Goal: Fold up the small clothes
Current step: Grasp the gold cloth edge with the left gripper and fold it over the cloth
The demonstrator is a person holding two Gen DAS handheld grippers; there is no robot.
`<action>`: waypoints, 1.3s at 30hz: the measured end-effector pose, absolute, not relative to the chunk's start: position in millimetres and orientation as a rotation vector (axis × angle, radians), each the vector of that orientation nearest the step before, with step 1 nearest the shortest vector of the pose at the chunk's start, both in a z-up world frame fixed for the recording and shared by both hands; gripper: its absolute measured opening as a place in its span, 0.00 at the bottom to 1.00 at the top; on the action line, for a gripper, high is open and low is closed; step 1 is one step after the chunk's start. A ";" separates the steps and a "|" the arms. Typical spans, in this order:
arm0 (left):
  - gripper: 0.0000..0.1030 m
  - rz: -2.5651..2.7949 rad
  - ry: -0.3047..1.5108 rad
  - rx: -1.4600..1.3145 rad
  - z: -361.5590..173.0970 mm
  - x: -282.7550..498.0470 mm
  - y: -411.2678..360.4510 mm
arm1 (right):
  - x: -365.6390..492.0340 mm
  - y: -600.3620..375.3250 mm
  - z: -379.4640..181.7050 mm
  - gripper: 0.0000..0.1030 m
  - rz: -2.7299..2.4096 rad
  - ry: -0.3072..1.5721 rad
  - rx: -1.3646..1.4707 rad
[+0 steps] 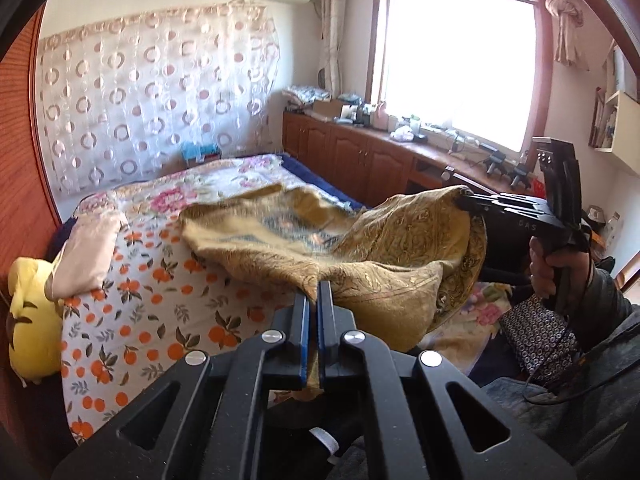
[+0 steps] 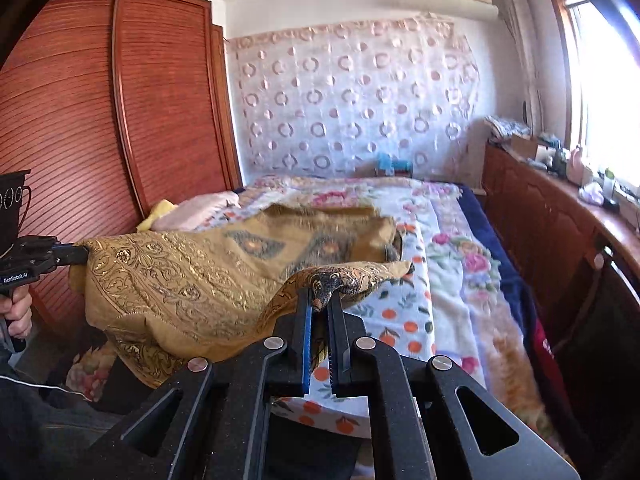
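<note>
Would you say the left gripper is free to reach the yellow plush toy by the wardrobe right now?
Probably not: the left gripper is shut on the golden cloth, as is the right gripper. The yellow plush toy lies unobstructed, but the cloth must go first.

Gold patterned cloth [image 2: 192, 280] between right gripper [image 2: 320, 300] and left gripper [image 2: 80, 254], above floral bed [image 2: 452, 280].

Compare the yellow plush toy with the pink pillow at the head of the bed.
The yellow plush toy is bright yellow with dark markings; the pink pillow is plain pale pink. The plush toy sits at the bed's edge against the wardrobe; the pillow lies further onto the bed. Both are soft and lie side by side.
</note>
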State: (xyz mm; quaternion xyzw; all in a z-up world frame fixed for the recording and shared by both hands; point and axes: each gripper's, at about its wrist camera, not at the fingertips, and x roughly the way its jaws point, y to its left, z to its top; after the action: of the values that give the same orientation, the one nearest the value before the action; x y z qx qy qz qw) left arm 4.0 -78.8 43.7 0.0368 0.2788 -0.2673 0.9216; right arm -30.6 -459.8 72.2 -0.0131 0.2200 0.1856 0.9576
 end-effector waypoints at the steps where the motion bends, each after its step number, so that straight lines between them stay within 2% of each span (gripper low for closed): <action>1: 0.04 -0.556 0.558 0.069 50.4 0.4 -77.6 | -33.6 -461.7 74.2 0.06 0.383 0.437 -0.023; 8: 0.04 -0.561 0.526 0.056 67.3 21.2 -77.8 | -15.5 -460.3 67.3 0.06 0.394 0.403 -0.068; 19: 0.04 -0.453 0.545 0.098 34.3 155.3 -87.5 | 128.2 -446.8 38.0 0.06 0.318 0.451 -0.116; 30: 0.04 -0.396 0.546 0.079 35.6 272.7 -82.9 | 202.5 -419.8 54.2 0.06 0.300 0.436 -0.163; 35: 0.04 -0.379 0.559 0.057 27.1 319.0 -83.4 | 244.6 -413.4 37.3 0.06 0.290 0.443 -0.152; 39: 0.04 -0.323 0.606 0.075 -3.2 363.3 -86.0 | 283.7 -401.0 10.6 0.06 0.297 0.515 -0.144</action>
State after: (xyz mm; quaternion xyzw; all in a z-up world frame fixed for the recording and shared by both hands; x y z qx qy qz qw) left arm 363.3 -86.0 -3.2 0.0368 0.2970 -0.1581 0.9410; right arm 283.7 -401.0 10.6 -0.0708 0.2537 0.1463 0.9535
